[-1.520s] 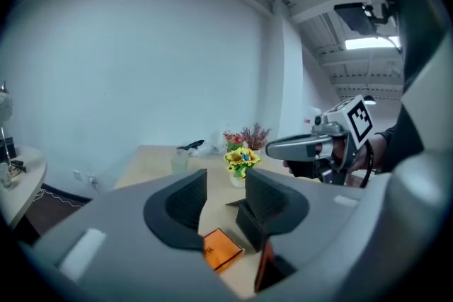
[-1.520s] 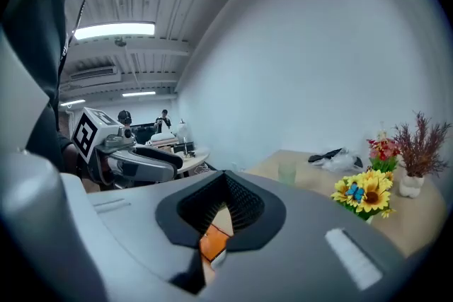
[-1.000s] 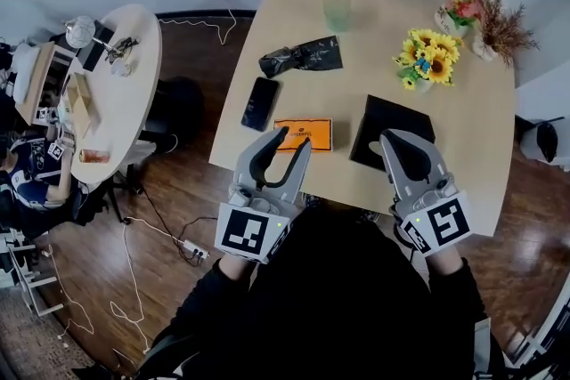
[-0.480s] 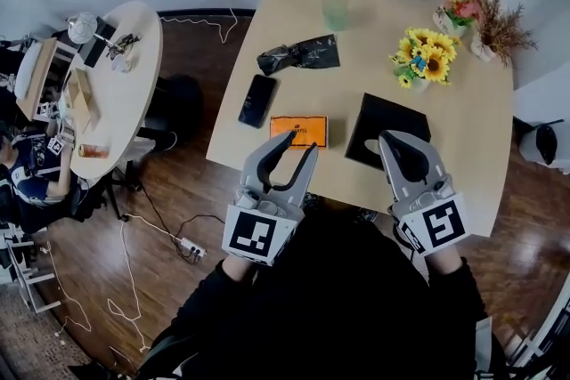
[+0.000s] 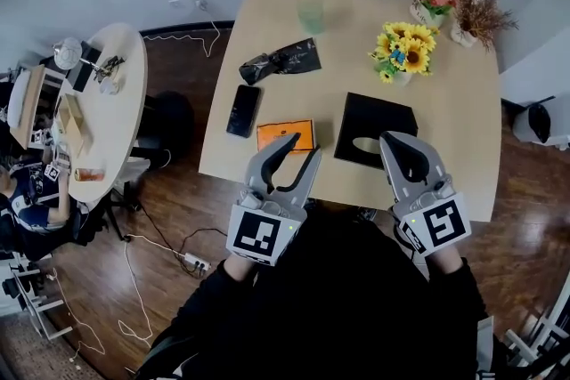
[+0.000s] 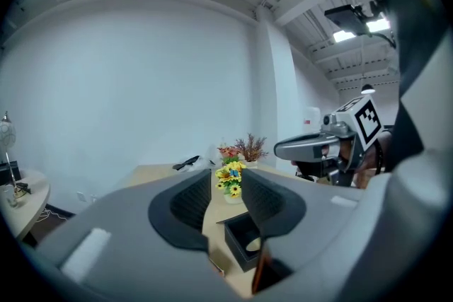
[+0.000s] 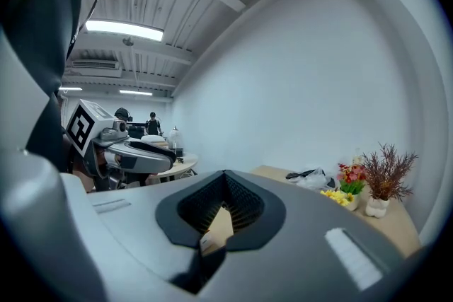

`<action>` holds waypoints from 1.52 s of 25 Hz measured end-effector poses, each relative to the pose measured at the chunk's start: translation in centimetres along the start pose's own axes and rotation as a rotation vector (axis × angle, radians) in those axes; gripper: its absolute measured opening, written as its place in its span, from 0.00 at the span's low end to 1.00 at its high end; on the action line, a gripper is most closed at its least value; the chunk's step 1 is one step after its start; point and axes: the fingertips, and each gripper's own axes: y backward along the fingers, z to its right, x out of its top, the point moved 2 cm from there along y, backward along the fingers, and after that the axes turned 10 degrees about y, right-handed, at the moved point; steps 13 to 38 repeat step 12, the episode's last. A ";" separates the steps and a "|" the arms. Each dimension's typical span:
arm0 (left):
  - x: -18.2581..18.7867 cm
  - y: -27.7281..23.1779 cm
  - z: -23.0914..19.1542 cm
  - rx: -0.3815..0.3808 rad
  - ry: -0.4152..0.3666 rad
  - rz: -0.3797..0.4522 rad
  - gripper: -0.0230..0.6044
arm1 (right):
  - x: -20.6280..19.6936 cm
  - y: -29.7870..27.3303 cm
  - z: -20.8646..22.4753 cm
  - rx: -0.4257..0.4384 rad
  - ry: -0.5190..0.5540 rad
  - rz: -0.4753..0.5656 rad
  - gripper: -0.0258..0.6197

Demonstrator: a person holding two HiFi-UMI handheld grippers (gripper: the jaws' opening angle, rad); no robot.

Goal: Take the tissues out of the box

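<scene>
Right now I hold both tools over the near edge of the table (image 5: 445,125), and neither touches anything. My left gripper (image 5: 301,149) has its jaws drawn in close, with only a thin slit between them. Nothing sits in that slit; through it, in the left gripper view, I see the table top and the sunflowers (image 5: 402,54) further back. My right gripper (image 5: 396,142) has its jaws pressed together, and it holds nothing either.

The tissue box (image 5: 375,129) is black and lies flat on the table close to my edge, with its slot facing up. A pale bit of tissue (image 5: 365,143) shows in the oval slot. From the head view the box lies between my two grippers, nearer to the right one, whose tip overlaps the box's near right corner. I cannot tell how high above the box that tip is.

Just left of the box lies an orange packet (image 5: 285,135), right beyond the tip of my left gripper. A dark phone (image 5: 242,110) lies further left, near the table's side edge. Beyond those, a crumpled black bag (image 5: 280,60) and a green cup (image 5: 310,13) sit toward the far end.
</scene>
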 end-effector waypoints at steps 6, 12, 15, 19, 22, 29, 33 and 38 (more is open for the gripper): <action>-0.5 -0.1 0.4 -0.019 -0.001 -0.018 0.22 | -0.3 0.6 -0.1 -0.018 0.003 -0.013 0.04; -1.4 0.1 0.4 -0.016 0.010 -0.034 0.22 | -0.5 0.7 -0.2 -0.024 0.008 -0.020 0.04; -1.4 0.1 0.4 -0.016 0.010 -0.034 0.22 | -0.5 0.7 -0.2 -0.024 0.008 -0.020 0.04; -1.4 0.1 0.4 -0.016 0.010 -0.034 0.22 | -0.5 0.7 -0.2 -0.024 0.008 -0.020 0.04; -1.4 0.1 0.4 -0.016 0.010 -0.034 0.22 | -0.5 0.7 -0.2 -0.024 0.008 -0.020 0.04; -1.4 0.1 0.4 -0.016 0.010 -0.034 0.22 | -0.5 0.7 -0.2 -0.024 0.008 -0.020 0.04; -1.4 0.1 0.4 -0.016 0.010 -0.034 0.22 | -0.5 0.7 -0.2 -0.024 0.008 -0.020 0.04; -1.4 0.1 0.4 -0.016 0.010 -0.034 0.22 | -0.5 0.7 -0.2 -0.024 0.008 -0.020 0.04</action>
